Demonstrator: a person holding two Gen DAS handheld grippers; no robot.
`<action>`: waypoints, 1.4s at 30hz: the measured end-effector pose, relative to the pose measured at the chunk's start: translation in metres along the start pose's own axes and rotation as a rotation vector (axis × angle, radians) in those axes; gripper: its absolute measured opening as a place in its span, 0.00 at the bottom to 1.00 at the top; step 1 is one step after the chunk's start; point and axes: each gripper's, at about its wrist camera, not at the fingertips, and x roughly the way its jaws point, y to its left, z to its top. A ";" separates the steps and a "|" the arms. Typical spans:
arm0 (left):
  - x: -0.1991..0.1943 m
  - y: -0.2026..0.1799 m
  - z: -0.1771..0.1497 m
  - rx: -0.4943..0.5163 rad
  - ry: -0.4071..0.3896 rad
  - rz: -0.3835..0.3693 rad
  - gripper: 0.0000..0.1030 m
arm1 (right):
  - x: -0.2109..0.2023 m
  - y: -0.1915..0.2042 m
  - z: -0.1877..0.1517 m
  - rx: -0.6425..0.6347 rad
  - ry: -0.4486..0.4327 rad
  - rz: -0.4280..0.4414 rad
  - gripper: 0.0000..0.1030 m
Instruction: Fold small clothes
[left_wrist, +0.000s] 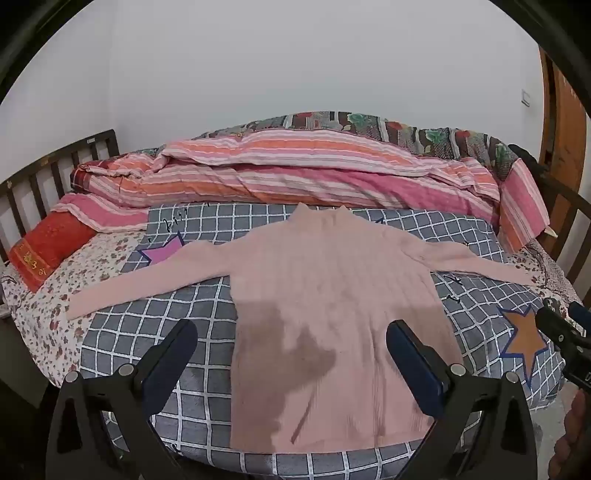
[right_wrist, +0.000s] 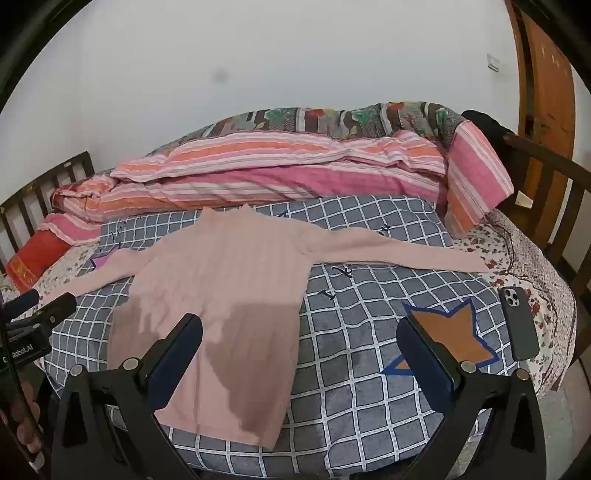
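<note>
Left claw (left_wrist: 291, 339) open wide, nothing between its fingers, hovering above the hem end of the pink sweater (left_wrist: 332, 295). Right claw (right_wrist: 299, 338) also spread open and empty, over the sweater's lower right edge and the checked blanket (right_wrist: 369, 295). Sweater lies flat on the grey checked blanket on the bed, hem nearest, collar far, both sleeves stretched out sideways; left sleeve end reaches the floral sheet (left_wrist: 48, 295), right sleeve end too. Claw shadows fall on the sweater's lower part. Orange star patch (right_wrist: 450, 332) on blanket just right of the right claw; pink star patch (left_wrist: 162, 251) partly under the left sleeve. Dark phone (right_wrist: 519, 325) face down on the floral sheet at the bed's right edge. Red pillow (left_wrist: 48, 247) far left. Behind the sweater, striped pink-orange quilt (left_wrist: 295, 173) bunched along the bed, floral quilt (left_wrist: 406, 131) behind it against the wall. No containers in view.
</note>
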 end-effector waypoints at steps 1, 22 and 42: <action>0.000 0.000 0.000 0.002 0.000 0.006 1.00 | 0.000 0.000 0.000 -0.002 0.001 -0.001 1.00; -0.007 -0.006 -0.004 0.012 -0.016 0.000 1.00 | -0.012 -0.004 0.001 0.004 0.002 -0.001 1.00; -0.008 -0.007 -0.002 0.011 -0.016 -0.004 1.00 | -0.012 -0.002 -0.002 0.014 -0.010 0.012 1.00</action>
